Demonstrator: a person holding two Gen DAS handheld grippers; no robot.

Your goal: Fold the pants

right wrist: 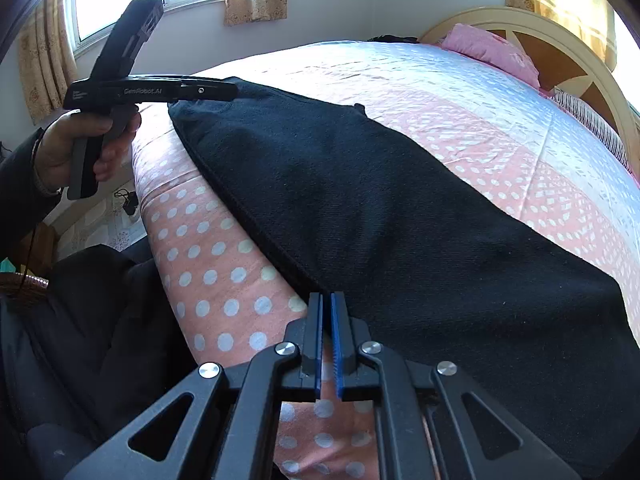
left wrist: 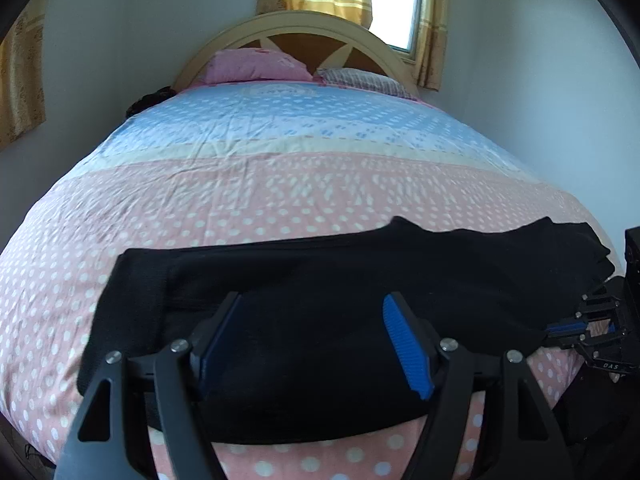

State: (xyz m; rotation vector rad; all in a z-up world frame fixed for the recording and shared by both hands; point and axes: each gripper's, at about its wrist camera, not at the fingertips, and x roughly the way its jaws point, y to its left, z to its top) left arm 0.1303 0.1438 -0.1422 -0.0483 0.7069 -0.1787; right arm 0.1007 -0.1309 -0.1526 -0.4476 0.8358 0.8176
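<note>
Black pants lie flat across the near edge of the bed, also seen in the right wrist view. My left gripper is open, its blue pads spread wide just above the pants near the waistband end. My right gripper is shut, its tips at the near edge of the pants; whether it holds cloth is hidden. It shows at the right edge of the left wrist view, at the pants' leg end. The left gripper's body hovers over the far end.
The bed has a pink and blue dotted sheet, pillows and a wooden headboard at the far end. Walls and curtained windows surround it. The person's dark-clothed body is beside the bed edge.
</note>
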